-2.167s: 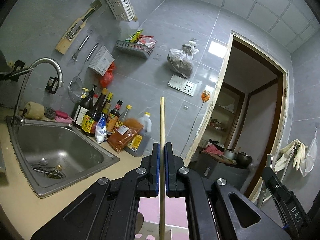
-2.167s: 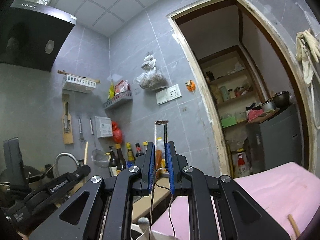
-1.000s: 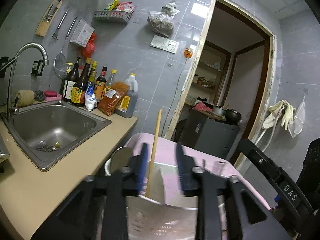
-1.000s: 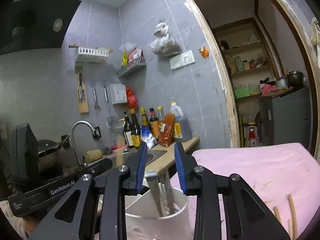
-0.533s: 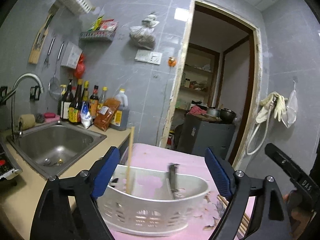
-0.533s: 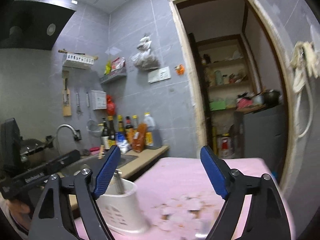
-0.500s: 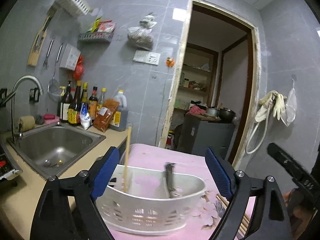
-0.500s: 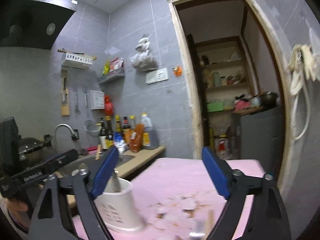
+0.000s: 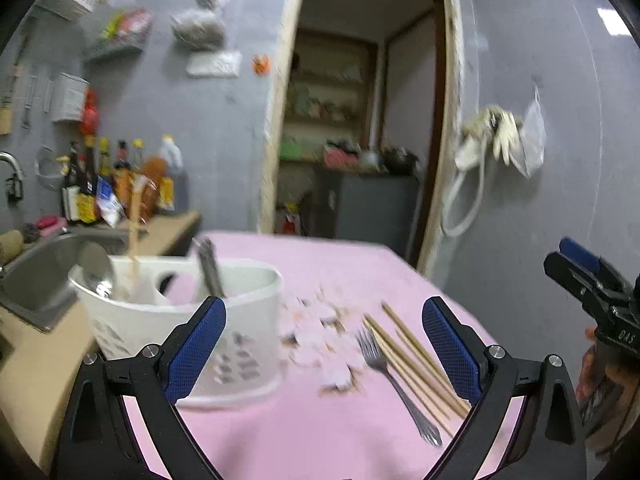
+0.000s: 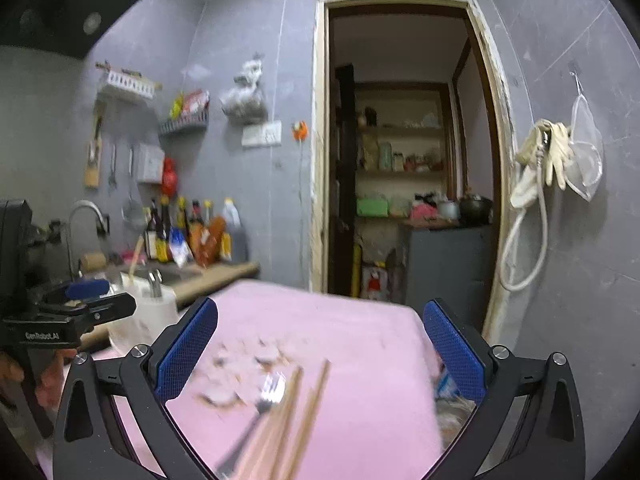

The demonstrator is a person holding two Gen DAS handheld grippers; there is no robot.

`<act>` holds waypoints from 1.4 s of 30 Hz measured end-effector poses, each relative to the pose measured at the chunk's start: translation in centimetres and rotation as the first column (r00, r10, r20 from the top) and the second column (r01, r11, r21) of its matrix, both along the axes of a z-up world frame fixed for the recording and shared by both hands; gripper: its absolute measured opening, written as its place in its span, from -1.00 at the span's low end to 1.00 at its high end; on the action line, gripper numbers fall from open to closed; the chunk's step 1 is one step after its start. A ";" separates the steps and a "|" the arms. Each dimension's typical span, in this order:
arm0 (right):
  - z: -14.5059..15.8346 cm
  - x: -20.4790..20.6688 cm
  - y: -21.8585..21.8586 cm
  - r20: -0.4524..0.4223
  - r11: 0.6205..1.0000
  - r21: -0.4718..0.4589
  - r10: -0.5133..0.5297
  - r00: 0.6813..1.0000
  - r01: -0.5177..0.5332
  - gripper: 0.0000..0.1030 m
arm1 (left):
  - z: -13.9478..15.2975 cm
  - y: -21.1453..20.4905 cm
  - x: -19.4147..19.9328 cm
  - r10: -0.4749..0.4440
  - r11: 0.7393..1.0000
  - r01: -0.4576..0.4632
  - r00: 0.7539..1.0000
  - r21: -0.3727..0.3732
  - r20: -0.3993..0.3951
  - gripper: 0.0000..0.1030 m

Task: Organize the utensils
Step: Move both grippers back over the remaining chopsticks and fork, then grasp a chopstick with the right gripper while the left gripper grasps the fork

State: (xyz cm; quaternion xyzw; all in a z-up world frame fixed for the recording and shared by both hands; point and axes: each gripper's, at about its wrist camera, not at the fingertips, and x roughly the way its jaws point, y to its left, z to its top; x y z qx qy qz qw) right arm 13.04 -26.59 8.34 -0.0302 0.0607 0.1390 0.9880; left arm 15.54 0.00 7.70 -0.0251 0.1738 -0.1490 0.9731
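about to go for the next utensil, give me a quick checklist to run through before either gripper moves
1. Left gripper open and empty: ok, jaws spread wide, nothing between them.
2. Right gripper open and empty: ok, jaws wide apart.
3. Utensils left to pick: ok, a fork and chopsticks lie side by side on the pink cloth.
4. Caddy upright with room: ok, it stands holding a chopstick and metal utensils.
5. Fork free of the chopsticks: cannot tell, they lie close and the pictures are blurred.
6. Clear path to the fork: ok in the right wrist view, fork lies just ahead between the jaws.
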 end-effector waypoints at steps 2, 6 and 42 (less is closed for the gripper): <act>-0.7 0.2 -0.6 -0.032 1.000 -0.018 -0.010 0.999 0.010 1.00 | -0.9 -1.1 0.6 -0.019 0.999 0.020 0.999 0.027 -0.043 0.87; -2.4 1.2 -1.8 -0.135 0.999 -0.026 -0.027 0.991 0.023 0.96 | -2.9 -2.9 2.0 -0.049 0.997 0.057 0.988 0.052 -0.144 0.87; -10.6 11.1 3.2 -0.594 0.950 -0.277 -0.051 0.803 -0.145 -0.34 | -8.8 -7.0 13.7 -0.133 0.975 0.205 0.853 0.090 -0.505 -0.34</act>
